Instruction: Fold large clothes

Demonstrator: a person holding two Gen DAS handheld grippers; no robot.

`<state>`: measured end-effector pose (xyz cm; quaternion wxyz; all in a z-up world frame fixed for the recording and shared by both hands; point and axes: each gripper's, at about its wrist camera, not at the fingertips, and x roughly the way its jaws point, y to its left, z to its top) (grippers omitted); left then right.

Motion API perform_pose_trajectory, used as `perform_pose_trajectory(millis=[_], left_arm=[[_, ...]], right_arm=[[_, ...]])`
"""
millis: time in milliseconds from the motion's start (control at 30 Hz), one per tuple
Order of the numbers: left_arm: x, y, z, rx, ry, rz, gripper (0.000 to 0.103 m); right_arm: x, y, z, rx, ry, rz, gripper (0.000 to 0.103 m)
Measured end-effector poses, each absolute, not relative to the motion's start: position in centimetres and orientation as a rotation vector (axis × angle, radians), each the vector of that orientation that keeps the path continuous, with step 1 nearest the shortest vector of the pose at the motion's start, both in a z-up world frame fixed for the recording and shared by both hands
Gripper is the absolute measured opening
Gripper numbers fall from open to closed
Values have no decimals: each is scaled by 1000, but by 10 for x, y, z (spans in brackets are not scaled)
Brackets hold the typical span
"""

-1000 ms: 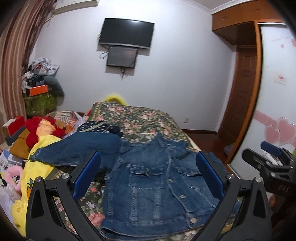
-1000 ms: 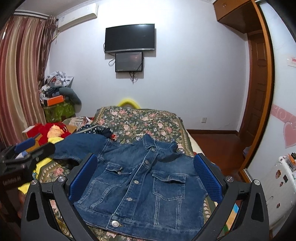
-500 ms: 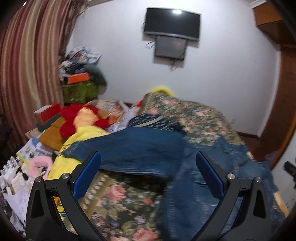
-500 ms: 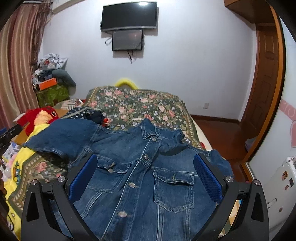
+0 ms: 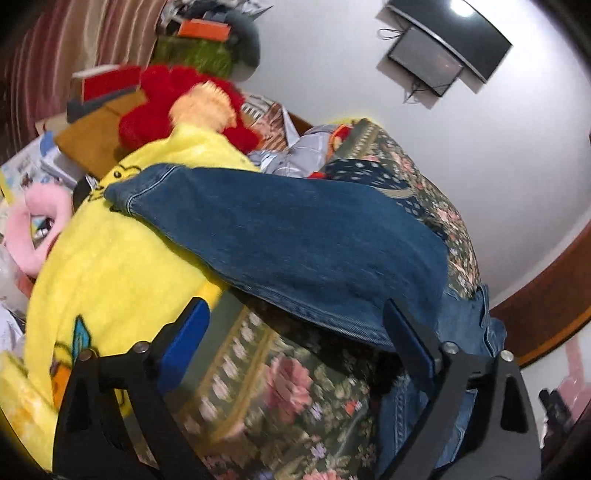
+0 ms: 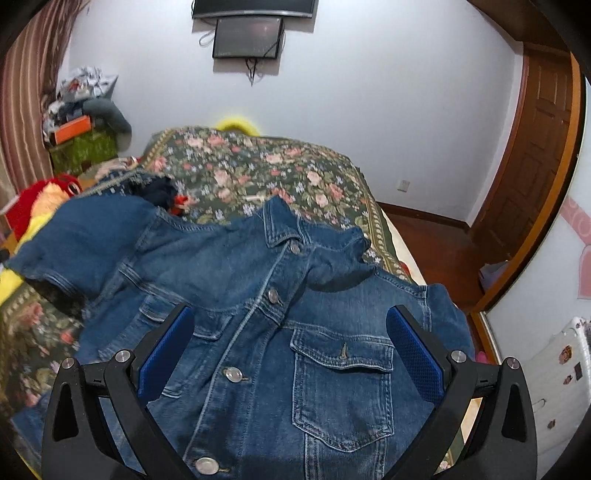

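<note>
Denim jacket, blue, buttoned front (image 6: pixel 266 332): lies front-up on a dark green floral bedspread (image 6: pixel 258 173), collar toward the far end, directly ahead of and beneath the right gripper (image 6: pixel 290 350). One chest pocket with flap sits between that gripper's blue-padded fingers (image 6: pixel 415 354); metal buttons run down the placket.

Right gripper: jaws spread wide, holding nothing, hovering over the jacket's chest.

Left gripper (image 5: pixel 295 347): jaws likewise spread wide, empty, tilted in view. Ahead of it the jacket's sleeve (image 5: pixel 288 240) stretches out to the far left, its cuff resting on a bright yellow fleece blanket (image 5: pixel 110 266). Contact between fingers and sleeve cannot be told; view is blurred.

Beyond the sleeve: red and orange plush toy (image 5: pixel 177 103); pink fuzzy ring (image 5: pixel 40 225) at far left. Wall-mounted black television (image 6: pixel 255 7) on the far wall.
</note>
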<state>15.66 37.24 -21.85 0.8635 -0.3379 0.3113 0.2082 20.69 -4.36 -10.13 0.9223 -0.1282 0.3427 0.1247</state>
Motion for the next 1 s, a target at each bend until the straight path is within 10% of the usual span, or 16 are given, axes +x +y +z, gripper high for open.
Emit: perform_pose_trajectory(millis=[600,767,1000], left_arm=[[183,452,-272,-962,625,516,61],[192,455,-260,-849,664,604,19],[194,440,-195,-637,583,651,7]], right_arm=[[213,-53,-106,-238,750,227,103],[213,-57,-104,-223,758,226,103],[213,-60,-94,-231,730,233,103]])
